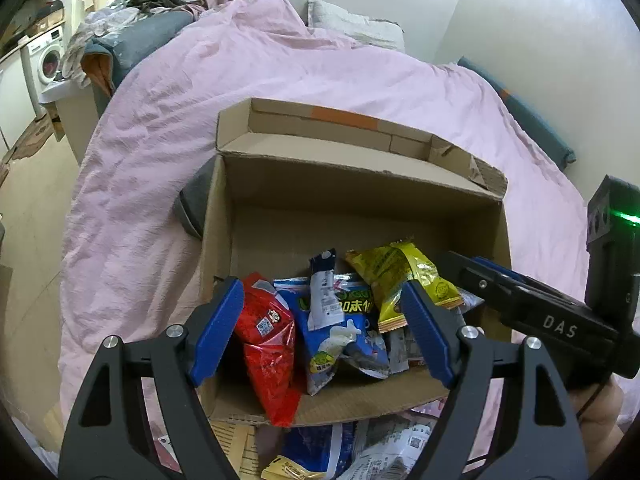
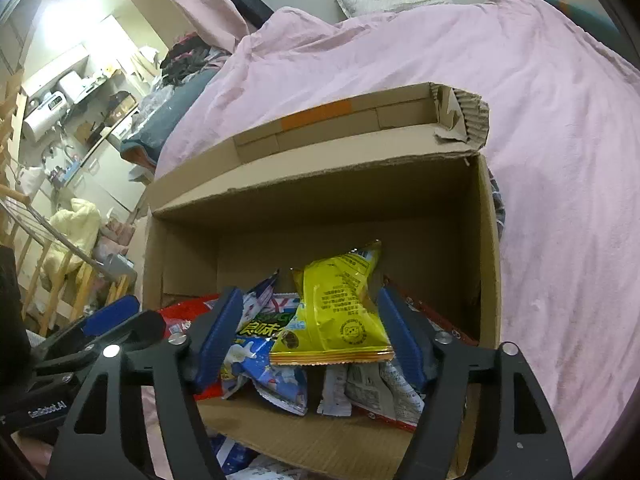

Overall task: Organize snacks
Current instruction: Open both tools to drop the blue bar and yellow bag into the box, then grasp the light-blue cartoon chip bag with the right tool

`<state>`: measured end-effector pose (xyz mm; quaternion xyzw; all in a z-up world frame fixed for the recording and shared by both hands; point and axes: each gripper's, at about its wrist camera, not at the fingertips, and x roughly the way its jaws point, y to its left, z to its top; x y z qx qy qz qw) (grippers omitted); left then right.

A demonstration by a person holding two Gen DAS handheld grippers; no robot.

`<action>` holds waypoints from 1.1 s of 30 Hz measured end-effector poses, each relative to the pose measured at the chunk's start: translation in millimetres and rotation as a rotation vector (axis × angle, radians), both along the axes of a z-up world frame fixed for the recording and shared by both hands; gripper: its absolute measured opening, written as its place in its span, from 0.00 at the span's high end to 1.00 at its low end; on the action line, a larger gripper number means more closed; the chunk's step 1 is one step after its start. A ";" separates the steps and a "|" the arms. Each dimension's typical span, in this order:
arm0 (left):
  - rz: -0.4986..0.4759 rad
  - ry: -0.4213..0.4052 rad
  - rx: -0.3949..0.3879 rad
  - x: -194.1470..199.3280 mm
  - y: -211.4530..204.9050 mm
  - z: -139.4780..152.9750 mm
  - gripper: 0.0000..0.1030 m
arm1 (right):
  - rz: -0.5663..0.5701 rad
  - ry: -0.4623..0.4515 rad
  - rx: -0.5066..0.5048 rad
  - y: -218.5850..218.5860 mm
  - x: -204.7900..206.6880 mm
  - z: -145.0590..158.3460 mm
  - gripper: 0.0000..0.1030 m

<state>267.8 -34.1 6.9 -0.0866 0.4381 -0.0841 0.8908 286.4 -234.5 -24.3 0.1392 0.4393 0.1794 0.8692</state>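
An open cardboard box [image 1: 360, 184] [image 2: 320, 200] sits on a pink bed cover. Inside lie a red packet [image 1: 268, 340], blue packets [image 1: 344, 320] [image 2: 272, 376] and a yellow packet [image 1: 404, 280] [image 2: 336, 312]. The red packet drapes over the box's front wall. My left gripper [image 1: 322, 320] hovers open over the box's front, its blue pads either side of the red and blue packets and pressing nothing. My right gripper [image 2: 310, 338] is open too. The yellow packet rests on the pile between its pads. Each gripper shows at the edge of the other's view [image 1: 472, 276] [image 2: 108, 320].
More loose packets [image 1: 360, 452] [image 2: 240, 456] lie on the bed in front of the box. A grey cushion [image 1: 192, 204] presses against the box's left wall. A pillow [image 1: 352, 24] lies at the bed's head. Clothes and a washing machine [image 1: 48, 56] stand far left.
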 end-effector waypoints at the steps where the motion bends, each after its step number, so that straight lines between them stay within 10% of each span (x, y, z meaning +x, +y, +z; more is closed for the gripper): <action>1: 0.003 -0.002 -0.001 -0.2 0.8 0.6 0.24 | -0.003 -0.012 -0.011 -0.1 -1.0 1.5 0.28; 15: -0.017 -0.039 0.001 -16.6 4.1 16.3 0.15 | -0.031 -0.071 -0.009 -3.9 -22.6 24.9 0.02; 33: 0.050 0.025 0.035 -54.7 39.9 28.3 0.15 | 0.056 -0.055 0.045 9.1 -72.7 41.7 0.02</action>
